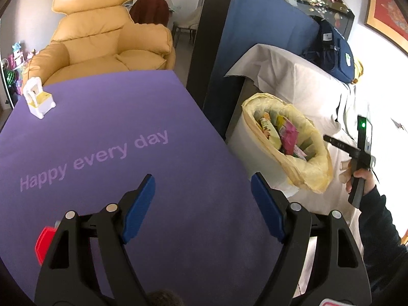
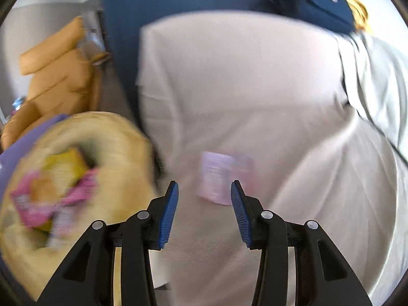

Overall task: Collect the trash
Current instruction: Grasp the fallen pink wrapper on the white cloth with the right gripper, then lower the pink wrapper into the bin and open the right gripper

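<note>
A white trash bin [image 1: 255,150] lined with a yellow bag [image 1: 313,168] stands between the purple table and the white-covered sofa; it holds several colourful wrappers [image 1: 285,137]. In the blurred right wrist view the bin [image 2: 84,158] is at lower left. A pale pink wrapper [image 2: 219,176] lies on the white cover just beyond my right gripper [image 2: 204,191], which is open and empty. My left gripper [image 1: 202,186] is open and empty above the purple table's right edge. The right hand-held gripper [image 1: 362,153] shows at the far right of the left view.
A purple table mat [image 1: 102,153] reads "Happy every day" with a small white toy chair [image 1: 38,98] at its far left. A yellow armchair [image 1: 102,38], a blue cabinet [image 1: 255,38] and a navy backpack [image 1: 334,51] on the white-covered sofa [image 1: 293,81] stand behind.
</note>
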The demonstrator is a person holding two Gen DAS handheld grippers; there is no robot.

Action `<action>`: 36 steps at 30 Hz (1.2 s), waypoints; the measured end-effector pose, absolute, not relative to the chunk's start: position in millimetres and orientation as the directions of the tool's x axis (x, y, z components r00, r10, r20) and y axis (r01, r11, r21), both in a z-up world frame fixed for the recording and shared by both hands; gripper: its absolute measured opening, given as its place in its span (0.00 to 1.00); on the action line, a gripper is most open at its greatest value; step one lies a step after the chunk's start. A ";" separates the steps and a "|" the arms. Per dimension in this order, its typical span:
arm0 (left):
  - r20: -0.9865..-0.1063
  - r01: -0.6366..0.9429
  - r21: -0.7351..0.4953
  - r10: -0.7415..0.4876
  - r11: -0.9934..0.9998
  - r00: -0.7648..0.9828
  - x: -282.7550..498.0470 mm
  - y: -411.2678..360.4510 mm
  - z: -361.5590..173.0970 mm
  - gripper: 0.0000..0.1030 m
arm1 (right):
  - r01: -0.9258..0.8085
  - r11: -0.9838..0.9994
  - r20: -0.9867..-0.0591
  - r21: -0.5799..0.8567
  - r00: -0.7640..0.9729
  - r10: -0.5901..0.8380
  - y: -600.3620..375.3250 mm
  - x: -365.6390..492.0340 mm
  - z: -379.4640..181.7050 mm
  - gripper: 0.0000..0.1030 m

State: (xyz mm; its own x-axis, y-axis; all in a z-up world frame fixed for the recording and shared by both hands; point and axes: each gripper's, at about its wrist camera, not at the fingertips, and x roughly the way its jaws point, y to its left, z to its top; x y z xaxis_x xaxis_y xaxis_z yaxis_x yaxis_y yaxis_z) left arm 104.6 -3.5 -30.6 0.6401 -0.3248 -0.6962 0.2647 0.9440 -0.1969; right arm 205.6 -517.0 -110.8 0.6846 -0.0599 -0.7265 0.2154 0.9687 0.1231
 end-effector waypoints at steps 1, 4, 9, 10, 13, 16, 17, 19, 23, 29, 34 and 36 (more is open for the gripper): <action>-0.699 0.263 -0.201 -0.326 0.944 0.636 109.1 -4.4 -31.4 0.71 | 0.234 0.963 -0.733 0.135 0.677 -0.062 -526.1 208.8 -117.1 0.40; -0.705 0.250 -0.209 -0.323 0.945 0.631 123.5 -7.3 -32.6 0.71 | 0.293 0.945 -0.750 0.147 0.656 -0.087 -547.8 221.0 -135.0 0.40; -0.702 0.243 -0.212 -0.320 0.947 0.637 137.8 -11.2 -31.6 0.71 | 0.311 0.934 -0.783 0.173 0.619 -0.062 -559.7 243.0 -157.4 0.40; -0.703 0.239 -0.214 -0.319 0.947 0.635 140.3 -11.8 -32.2 0.71 | 0.308 0.938 -0.776 0.159 0.626 -0.074 -555.5 243.2 -156.4 0.40; -0.711 0.232 -0.216 -0.316 0.948 0.628 142.6 -12.8 -34.8 0.71 | 0.294 0.954 -0.777 0.066 0.615 -0.135 -541.4 244.1 -157.3 0.16; -0.722 0.229 -0.225 -0.320 0.947 0.614 141.7 -11.8 -37.5 0.71 | 0.276 0.958 -0.761 0.080 0.638 -0.120 -532.6 235.9 -144.3 0.05; -0.723 0.227 -0.228 -0.321 0.947 0.612 140.9 -11.0 -37.4 0.71 | 0.273 0.958 -0.741 0.088 0.660 -0.120 -530.2 229.7 -132.3 0.04; -0.719 0.225 -0.231 -0.322 0.947 0.616 137.7 -8.6 -36.2 0.71 | 0.273 0.958 -0.708 0.090 0.694 -0.132 -527.4 219.3 -109.4 0.03; -0.710 0.222 -0.236 -0.324 0.946 0.626 130.1 -3.4 -32.5 0.71 | 0.244 0.964 -0.609 0.106 0.783 -0.131 -515.5 191.5 -44.3 0.03; -0.712 0.208 -0.210 -0.296 0.955 0.637 113.1 2.4 -31.2 0.71 | 0.076 0.983 -0.505 0.167 0.863 0.019 -466.9 157.7 21.1 0.03; -0.725 0.190 -0.196 -0.273 0.962 0.633 91.9 10.5 -35.5 0.71 | -0.065 0.956 -0.523 0.286 0.826 0.213 -419.2 151.5 12.5 0.03; -0.731 0.180 -0.197 -0.266 0.964 0.628 85.2 14.7 -36.3 0.71 | -0.087 0.942 -0.532 0.324 0.806 0.258 -409.1 154.9 1.6 0.03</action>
